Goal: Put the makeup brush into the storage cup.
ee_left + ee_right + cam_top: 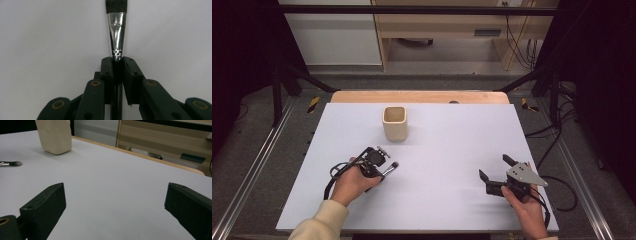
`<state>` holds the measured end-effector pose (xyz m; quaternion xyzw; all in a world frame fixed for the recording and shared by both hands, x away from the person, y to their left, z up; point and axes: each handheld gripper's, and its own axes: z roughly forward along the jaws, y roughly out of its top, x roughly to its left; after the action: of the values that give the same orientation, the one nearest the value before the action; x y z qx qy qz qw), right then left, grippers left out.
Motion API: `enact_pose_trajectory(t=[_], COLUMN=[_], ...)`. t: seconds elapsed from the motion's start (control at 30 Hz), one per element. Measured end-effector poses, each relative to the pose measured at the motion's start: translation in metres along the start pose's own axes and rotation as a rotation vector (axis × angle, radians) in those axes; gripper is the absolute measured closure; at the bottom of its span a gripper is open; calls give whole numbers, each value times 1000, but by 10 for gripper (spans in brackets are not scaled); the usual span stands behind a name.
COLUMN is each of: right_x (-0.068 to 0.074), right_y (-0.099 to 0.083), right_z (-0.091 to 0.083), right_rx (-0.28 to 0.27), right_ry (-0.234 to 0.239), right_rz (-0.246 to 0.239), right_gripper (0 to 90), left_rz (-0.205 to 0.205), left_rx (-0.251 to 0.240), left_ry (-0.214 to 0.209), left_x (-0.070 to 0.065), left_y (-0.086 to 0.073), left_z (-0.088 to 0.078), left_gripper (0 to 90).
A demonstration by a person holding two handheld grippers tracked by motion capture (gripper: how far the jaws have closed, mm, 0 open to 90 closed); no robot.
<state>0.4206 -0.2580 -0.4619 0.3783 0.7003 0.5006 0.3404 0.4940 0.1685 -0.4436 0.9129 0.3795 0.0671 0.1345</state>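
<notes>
Left gripper (117, 62) clamps a brush (117, 32) handle, right gripper (495, 172) gapes idle; next, probably lifting it toward the cup (394, 123).

Rectangular table with a pale lavender-white matte top (437, 200), light wooden edge (419, 96) showing along the far side. One squarish cream ceramic cup (394, 123) stands upright on the top, at the far middle, slightly left of centre, open mouth up. In the right gripper view the cup's rounded base (55, 137) sits flat on the surface, wooden edge just behind it. Whether the brush head (393, 165) touches the top cannot be told.
</notes>
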Motion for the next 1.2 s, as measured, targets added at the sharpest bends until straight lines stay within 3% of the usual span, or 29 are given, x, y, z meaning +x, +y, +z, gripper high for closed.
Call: enact_pose_trajectory(t=[0.4,0.67,1.2], right_x=[0,0,0], right_y=[0,0,-1], right_z=[0,0,1], right_rx=[1,3,0], right_ry=[-1,-2,-4], right_rz=[0,-2,-3], right_gripper=[38,38,38], left_rz=[-7,4,20], left_rx=[-92,-195,-432], left_ry=[-5,-12,71], left_x=[3,-1,-12], left_y=[-5,-1,10], left_z=[-13,-25,-46], left_gripper=[791,791,791])
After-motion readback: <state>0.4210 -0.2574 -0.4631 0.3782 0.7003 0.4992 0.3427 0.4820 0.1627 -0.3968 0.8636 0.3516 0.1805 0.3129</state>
